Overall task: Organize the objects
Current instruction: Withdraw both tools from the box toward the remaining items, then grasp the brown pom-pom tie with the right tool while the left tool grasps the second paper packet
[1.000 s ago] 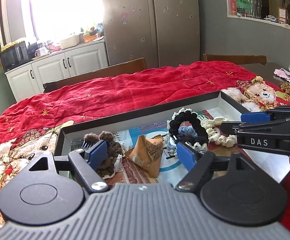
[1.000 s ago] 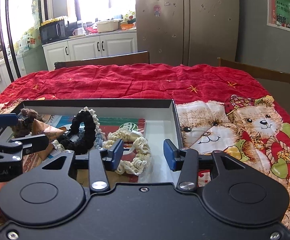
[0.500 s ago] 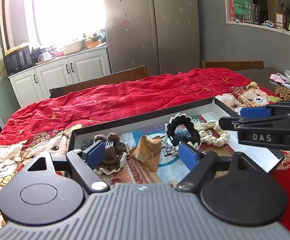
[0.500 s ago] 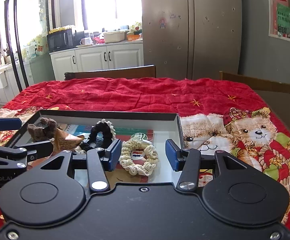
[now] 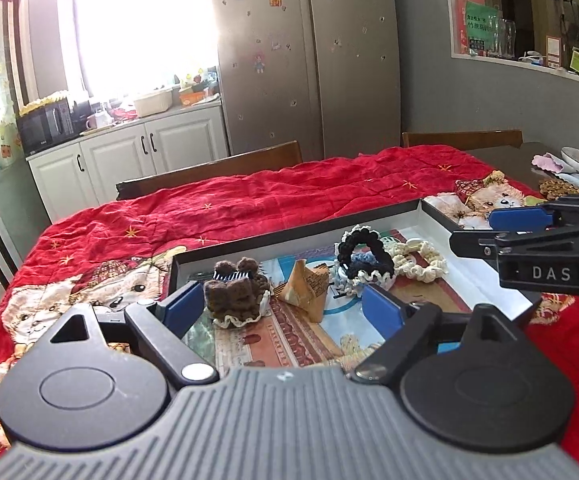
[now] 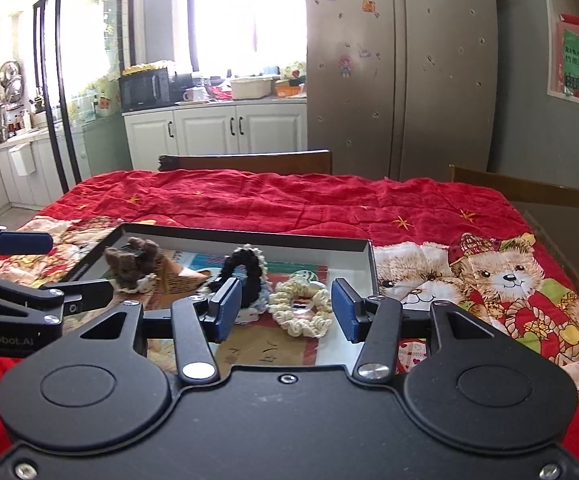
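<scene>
A shallow black-rimmed tray (image 5: pixel 297 232) (image 6: pixel 245 236) lies on the red quilt. In it are a brown fuzzy hair clip (image 5: pixel 235 292) (image 6: pixel 131 264), a tan folded paper packet (image 5: pixel 303 286) (image 6: pixel 177 278), a black scrunchie (image 5: pixel 363 254) (image 6: pixel 245 270) and a cream scrunchie (image 5: pixel 421 260) (image 6: pixel 299 312). My left gripper (image 5: pixel 283 306) is open and empty above the tray's near left part. My right gripper (image 6: pixel 287 312) is open and empty above the near right part, with the cream scrunchie seen between its fingers.
A red quilt with teddy bears (image 6: pixel 501 276) covers the table. Wooden chair backs (image 6: pixel 249 160) stand behind it, then white cabinets and a fridge (image 6: pixel 401 68). A plate and a brown trivet (image 5: pixel 561 188) lie at the table's far right.
Both grippers have pulled back and risen from the tray, so more of the tray and quilt shows. Both stayed open and empty; the objects have not moved.
</scene>
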